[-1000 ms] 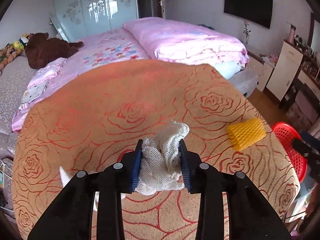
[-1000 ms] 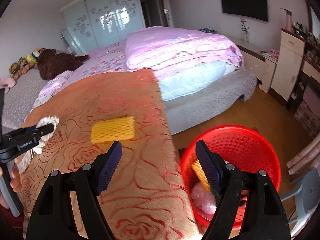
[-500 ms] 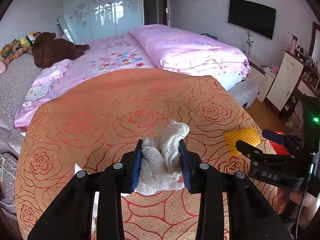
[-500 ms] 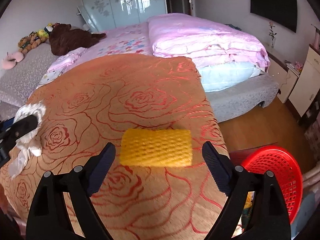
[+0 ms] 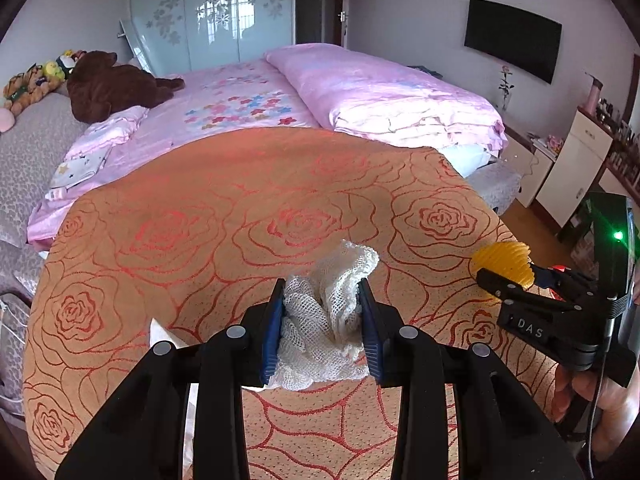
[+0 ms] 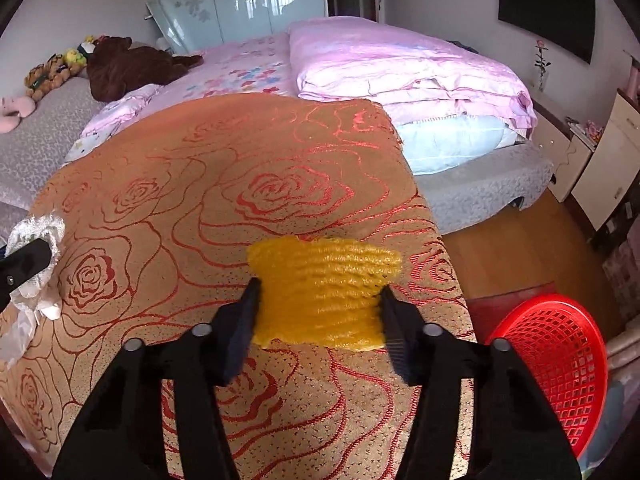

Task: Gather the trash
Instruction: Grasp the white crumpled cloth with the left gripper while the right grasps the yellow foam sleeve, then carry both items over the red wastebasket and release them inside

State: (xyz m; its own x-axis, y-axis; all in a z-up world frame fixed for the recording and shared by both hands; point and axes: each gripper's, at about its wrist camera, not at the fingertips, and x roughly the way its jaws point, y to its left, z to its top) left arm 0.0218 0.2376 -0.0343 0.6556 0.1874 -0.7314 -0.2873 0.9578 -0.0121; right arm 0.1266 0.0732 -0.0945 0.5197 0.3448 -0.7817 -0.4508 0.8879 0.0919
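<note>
My left gripper (image 5: 322, 316) is shut on a crumpled white foam net (image 5: 326, 320) and holds it over the orange rose-patterned cloth (image 5: 260, 216). My right gripper (image 6: 320, 312) is closed on a yellow foam net (image 6: 324, 292), which is squeezed and bowed between the fingers. In the left wrist view the right gripper (image 5: 520, 280) shows at the right with the yellow net (image 5: 502, 260) in it. In the right wrist view the white net (image 6: 36, 256) and the left gripper's fingertip (image 6: 24, 264) show at the left edge.
A red mesh basket (image 6: 552, 364) stands on the floor at the table's right. A white paper scrap (image 5: 164, 336) lies beneath my left gripper. Behind the table is a bed with a pink quilt (image 5: 384, 100). White cabinets (image 5: 576, 168) stand at the right.
My right gripper has moved from beside the basket to the yellow net and closed on it, squeezing it. My left gripper still holds the white net and has barely moved.
</note>
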